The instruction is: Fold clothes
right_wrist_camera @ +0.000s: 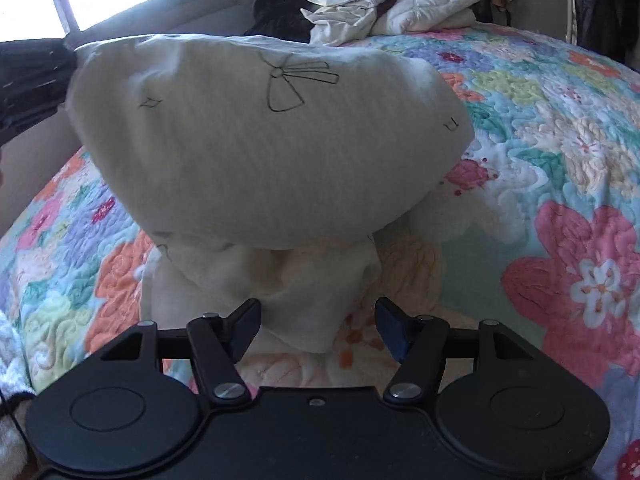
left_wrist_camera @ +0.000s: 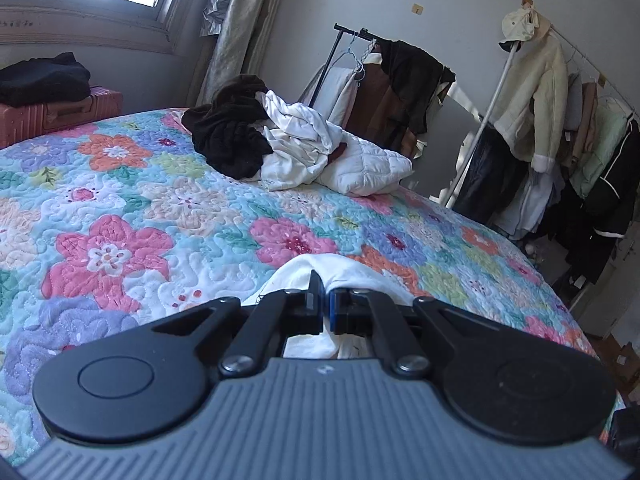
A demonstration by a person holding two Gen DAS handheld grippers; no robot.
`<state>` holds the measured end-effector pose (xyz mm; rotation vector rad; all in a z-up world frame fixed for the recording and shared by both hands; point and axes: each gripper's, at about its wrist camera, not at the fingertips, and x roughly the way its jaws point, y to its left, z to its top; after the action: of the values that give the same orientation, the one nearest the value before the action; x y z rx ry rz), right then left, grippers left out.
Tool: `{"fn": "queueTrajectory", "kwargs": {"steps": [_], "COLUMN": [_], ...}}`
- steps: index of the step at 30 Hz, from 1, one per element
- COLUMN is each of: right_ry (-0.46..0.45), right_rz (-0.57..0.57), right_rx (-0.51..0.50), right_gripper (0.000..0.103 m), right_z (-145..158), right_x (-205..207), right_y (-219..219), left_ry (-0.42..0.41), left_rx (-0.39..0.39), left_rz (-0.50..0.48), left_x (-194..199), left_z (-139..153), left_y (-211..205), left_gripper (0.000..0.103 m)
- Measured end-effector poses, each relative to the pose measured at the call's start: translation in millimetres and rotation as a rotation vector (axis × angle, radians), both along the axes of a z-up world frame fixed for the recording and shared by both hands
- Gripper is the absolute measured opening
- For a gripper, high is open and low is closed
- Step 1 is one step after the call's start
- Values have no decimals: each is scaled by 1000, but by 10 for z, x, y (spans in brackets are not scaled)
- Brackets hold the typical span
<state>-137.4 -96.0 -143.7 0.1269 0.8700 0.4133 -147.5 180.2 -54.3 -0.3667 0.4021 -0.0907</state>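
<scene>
On the bed (left_wrist_camera: 132, 200), over its flowered quilt, a white garment (right_wrist_camera: 256, 140) printed with thin line drawings is lifted and billows across the right wrist view, its lower part bunched on the quilt just ahead of the right gripper (right_wrist_camera: 318, 328). That gripper's fingers stand well apart with only a low fold of the cloth between them, pressing on nothing. The left gripper (left_wrist_camera: 326, 308) has its fingers pinched together on a white edge of what appears to be the same garment, the cloth bulging up just past the tips. At the far end of the bed lies a heap of unfolded clothes (left_wrist_camera: 280, 140), dark and white, well apart from the work. The step in hand looks like setting up a fold: one corner is secured and the other hand needs its own hold. To do it well, the right gripper should take a true edge or corner, not the loose bunch in the middle, and close on a single clean layer. Then both hands should draw the cloth taut and level before laying it flat, so the fold falls straight. Pulling unevenly would likely drag the garment askew or slip the pinched edge free.
</scene>
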Motion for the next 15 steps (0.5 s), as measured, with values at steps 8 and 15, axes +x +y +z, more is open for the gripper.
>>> {"fn": "queueTrajectory", "kwargs": {"steps": [8,15], "right_ry": [-261,-572], "right_rz": [-48,-149], "right_rx": [-24,-219], "right_gripper": [4,0], "right_z": [530,1442], "right_x": [33,59], "right_y": [-154,-389], "left_ry": [-118,-148], "left_rx": [6,43], "left_rz": [126,25], "left_x": [-180,-234], "left_z": [188,328], "left_y": [144,-28], "left_gripper": [2,2]}}
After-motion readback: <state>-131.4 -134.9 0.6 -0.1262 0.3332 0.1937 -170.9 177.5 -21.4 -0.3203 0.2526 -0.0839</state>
